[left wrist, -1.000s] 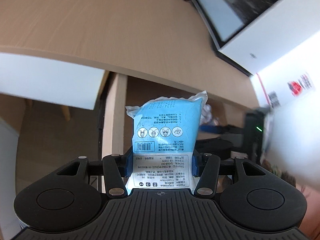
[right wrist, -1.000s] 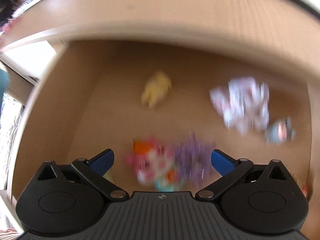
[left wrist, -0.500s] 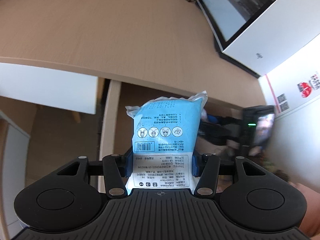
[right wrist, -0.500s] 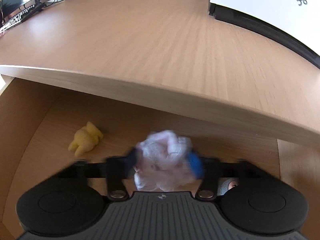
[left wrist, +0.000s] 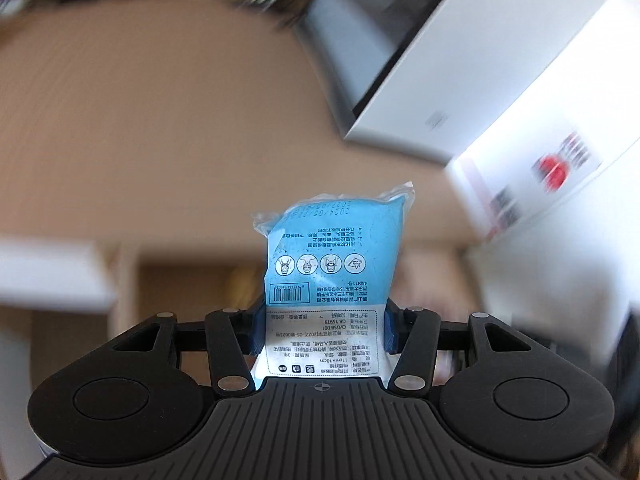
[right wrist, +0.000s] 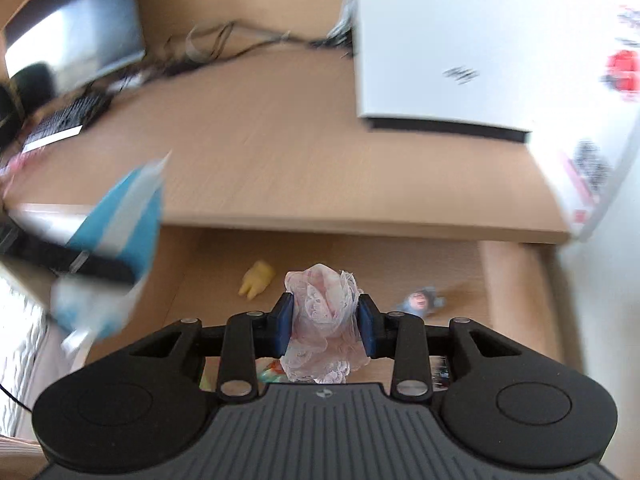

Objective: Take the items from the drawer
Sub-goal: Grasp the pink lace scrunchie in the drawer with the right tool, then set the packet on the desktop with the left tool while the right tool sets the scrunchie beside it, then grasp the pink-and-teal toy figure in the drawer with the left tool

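Note:
My left gripper point(left wrist: 322, 330) is shut on a blue and white printed packet point(left wrist: 332, 256) that stands upright between its blue pads, held over the desk top point(left wrist: 140, 140). The same packet point(right wrist: 128, 216) shows blurred at the left of the right wrist view. My right gripper point(right wrist: 325, 318) is closing its jaws, and the pads press on a pink and white lace bundle point(right wrist: 320, 286), lifted above the open drawer point(right wrist: 460, 264). A yellow toy point(right wrist: 258, 278) and a small grey figure point(right wrist: 420, 300) lie on the drawer floor.
A large white box point(right wrist: 460, 40) stands on the desk point(right wrist: 280, 152) at the back right. A dark monitor point(right wrist: 76, 40), a keyboard point(right wrist: 60, 124) and cables sit at the back left. Something colourful point(right wrist: 272, 372) lies under the right gripper.
The right gripper went from wide open over the drawer items to shut on the lace bundle and rose out of the drawer. The left gripper carried the packet up over the desk.

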Demonstrator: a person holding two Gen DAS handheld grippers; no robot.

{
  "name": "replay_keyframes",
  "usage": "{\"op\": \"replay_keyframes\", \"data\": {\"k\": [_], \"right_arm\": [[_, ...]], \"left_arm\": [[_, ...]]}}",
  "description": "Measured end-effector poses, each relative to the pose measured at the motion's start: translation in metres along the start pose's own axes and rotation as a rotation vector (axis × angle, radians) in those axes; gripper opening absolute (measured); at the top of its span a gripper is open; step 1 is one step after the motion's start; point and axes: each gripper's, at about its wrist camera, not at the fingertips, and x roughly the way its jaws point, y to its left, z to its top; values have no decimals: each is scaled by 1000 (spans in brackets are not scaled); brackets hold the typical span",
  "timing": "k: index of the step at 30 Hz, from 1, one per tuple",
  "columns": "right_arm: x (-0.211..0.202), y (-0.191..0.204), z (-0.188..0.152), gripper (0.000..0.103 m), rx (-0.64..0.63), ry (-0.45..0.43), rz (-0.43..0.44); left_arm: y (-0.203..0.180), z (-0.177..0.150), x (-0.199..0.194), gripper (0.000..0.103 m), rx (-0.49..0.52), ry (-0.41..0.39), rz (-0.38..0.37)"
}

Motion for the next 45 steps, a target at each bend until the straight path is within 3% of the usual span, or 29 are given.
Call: {"op": "replay_keyframes", "data": {"k": [3, 4, 7, 10, 13, 17, 20, 22, 23, 25, 28, 32, 37, 41, 45], "right_arm": [[-25, -19, -6, 33, 15, -36, -54], [-38, -23, -9, 33, 27, -45, -64], [-50, -29, -11, 33, 51, -73, -85], [-54, -32, -9, 33, 42, -80, -118], [-58, -42, -3, 33, 40, -95, -138], [-43, -46, 19, 33, 49, -134, -141], [-26, -53, 52, 33, 61, -203, -126], [-9, -58, 79, 36, 61, -303, -95], [0, -60, 89, 56, 51, -335, -80], [22, -62, 105, 91, 26, -297, -88], [33, -67, 104, 93, 44, -254, -80], [18, -69, 75, 103, 80, -201, -29], [3, -48, 11, 103, 93, -31, 14], [1, -38, -35, 103, 109, 43, -12], [-2, -31, -58, 103, 137, 86, -22]], "left_arm": [[-27, 33, 29, 57, 110, -130, -63], [-34, 41, 45, 58, 153, -150, -53], [-44, 50, 99, 58, 235, -102, 71], [-44, 46, 127, 65, 299, -90, 137], [-43, 46, 115, 62, 284, -204, 148], [-27, 51, 65, 61, 116, -339, 91], [-16, 42, 30, 61, 97, -368, 76], [-15, 28, 15, 61, 124, -340, 76], [-16, 23, 13, 61, 142, -310, 74], [-17, 12, 14, 61, 191, -213, 59], [-12, -13, 23, 61, 248, -81, 59], [8, -37, 40, 61, 224, 61, 70], [25, -57, 74, 61, 102, 223, 125], [29, -61, 94, 61, -45, 285, 111], [28, -71, 117, 60, -133, 358, 219]]}}
